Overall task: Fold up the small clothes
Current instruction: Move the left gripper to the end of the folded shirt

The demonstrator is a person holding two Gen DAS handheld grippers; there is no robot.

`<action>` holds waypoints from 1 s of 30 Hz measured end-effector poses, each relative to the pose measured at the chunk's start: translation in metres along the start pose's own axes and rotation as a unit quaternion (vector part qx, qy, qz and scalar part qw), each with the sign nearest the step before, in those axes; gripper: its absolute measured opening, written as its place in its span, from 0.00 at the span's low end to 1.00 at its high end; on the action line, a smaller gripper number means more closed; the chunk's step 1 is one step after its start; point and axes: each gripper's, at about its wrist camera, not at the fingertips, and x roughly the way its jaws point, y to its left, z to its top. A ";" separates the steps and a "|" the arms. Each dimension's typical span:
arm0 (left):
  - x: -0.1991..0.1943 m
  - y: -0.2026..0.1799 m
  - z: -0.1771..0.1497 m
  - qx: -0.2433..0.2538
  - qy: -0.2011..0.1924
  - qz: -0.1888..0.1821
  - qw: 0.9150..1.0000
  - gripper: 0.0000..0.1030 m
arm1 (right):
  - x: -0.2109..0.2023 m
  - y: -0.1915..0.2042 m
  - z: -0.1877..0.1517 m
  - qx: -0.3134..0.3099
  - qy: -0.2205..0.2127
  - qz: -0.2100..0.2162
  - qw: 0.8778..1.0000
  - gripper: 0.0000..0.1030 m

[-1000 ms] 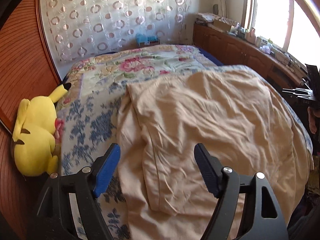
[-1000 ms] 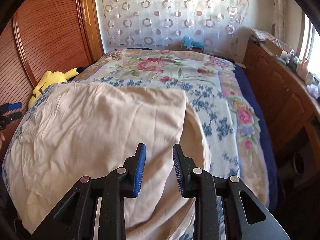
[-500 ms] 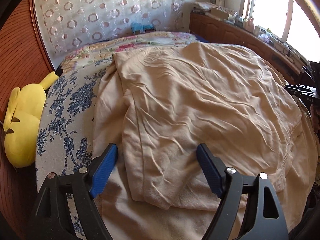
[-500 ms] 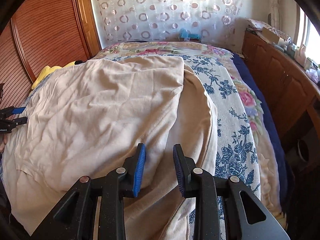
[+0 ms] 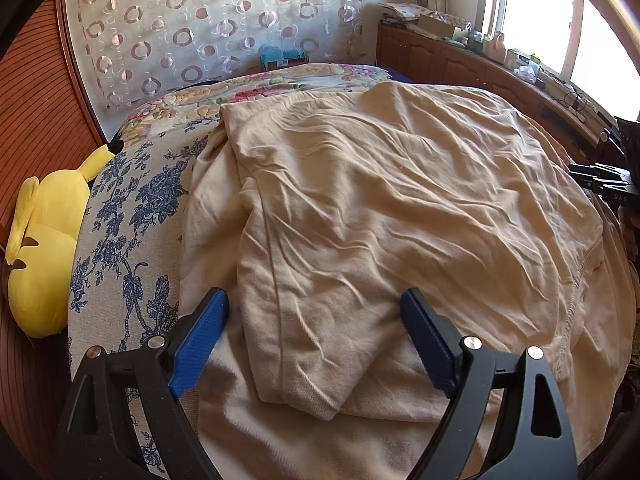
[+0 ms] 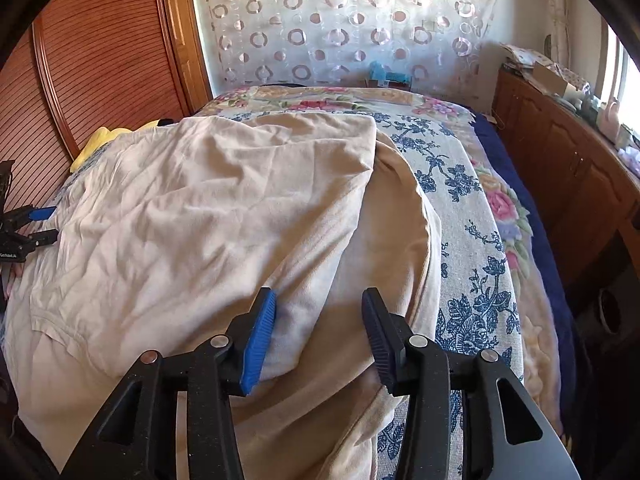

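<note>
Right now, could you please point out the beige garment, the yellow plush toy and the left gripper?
beige garment (image 5: 380, 200), left wrist view, wrinkled folded-over top layer.
yellow plush toy (image 5: 44, 256), left wrist view, its body.
left gripper (image 5: 316, 340), left wrist view, midway between fingertips.

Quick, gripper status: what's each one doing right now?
Left gripper: jaws opening wide over the beige garment, gripping nothing.
Right gripper: jaws opening, folded edge below them, nothing held.

Bright window (image 5: 532, 20) glare at right; sharp frames, fisheye-bent dark corners.

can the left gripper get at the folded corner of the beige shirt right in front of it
Probably yes: the left gripper is opening, its jaws straddling the beige shirt corner, with nothing lying over it.
</note>
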 end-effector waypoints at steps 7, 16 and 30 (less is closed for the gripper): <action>0.000 0.000 0.000 0.000 0.000 0.000 1.000 0.86 | -0.009 0.009 -0.002 0.008 0.019 0.028 0.999 0.49; 0.000 0.000 0.000 0.000 0.001 0.000 1.000 0.86 | -0.010 0.041 -0.008 -0.027 0.030 -0.003 0.999 0.46; -0.037 0.026 -0.019 -0.039 0.001 -0.003 0.999 0.47 | -0.013 0.039 -0.023 -0.027 0.001 -0.001 1.000 0.43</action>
